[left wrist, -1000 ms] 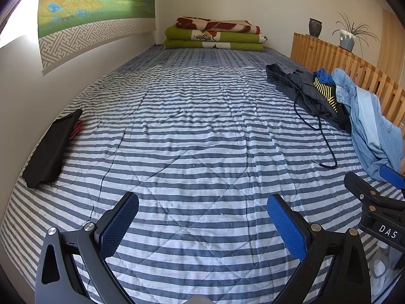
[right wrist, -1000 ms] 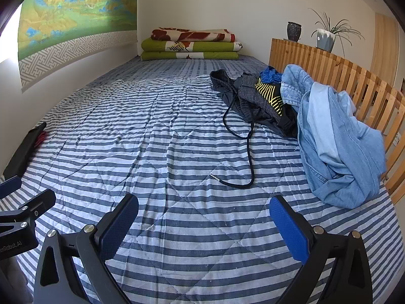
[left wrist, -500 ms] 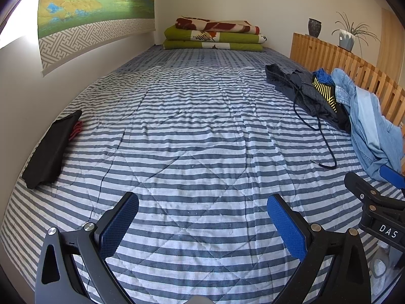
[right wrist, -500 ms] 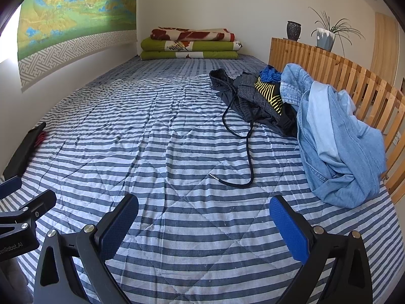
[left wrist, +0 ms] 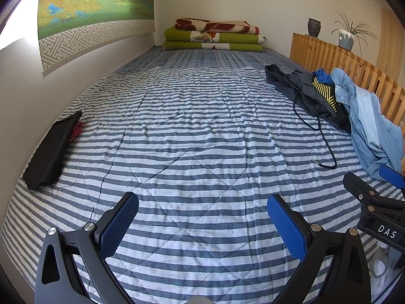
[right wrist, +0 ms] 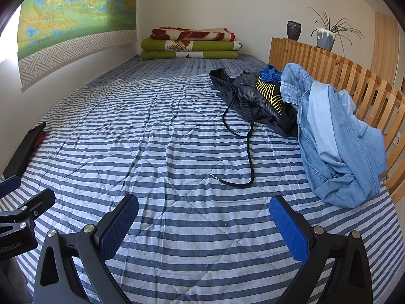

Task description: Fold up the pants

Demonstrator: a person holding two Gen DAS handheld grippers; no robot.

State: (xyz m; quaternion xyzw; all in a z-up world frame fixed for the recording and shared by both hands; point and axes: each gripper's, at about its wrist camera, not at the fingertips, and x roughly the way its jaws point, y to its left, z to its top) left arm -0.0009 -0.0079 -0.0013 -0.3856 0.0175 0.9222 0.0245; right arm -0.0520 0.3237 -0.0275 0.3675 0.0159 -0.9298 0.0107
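Observation:
A heap of clothes lies at the right side of the striped bed: light blue denim pants (right wrist: 336,136) (left wrist: 372,129) on top at the front, dark grey garments (right wrist: 255,101) (left wrist: 306,88) behind, with a long black drawstring (right wrist: 249,157) trailing onto the quilt. A folded black garment (left wrist: 50,149) (right wrist: 24,149) lies at the left edge by the wall. My left gripper (left wrist: 202,217) hovers open over bare quilt, holding nothing. My right gripper (right wrist: 203,221) is also open and empty, short of the denim; it also shows in the left wrist view (left wrist: 374,190).
A wooden slatted rail (right wrist: 354,81) runs along the bed's right side, with a vase (right wrist: 294,30) and a potted plant (right wrist: 326,35) on it. Folded green and red blankets (right wrist: 189,43) are stacked at the far end. A wall hanging (left wrist: 96,10) covers the left wall.
Both views have shifted only slightly; the right gripper's view has edged a little nearer the clothes. Both grippers stay open and empty.

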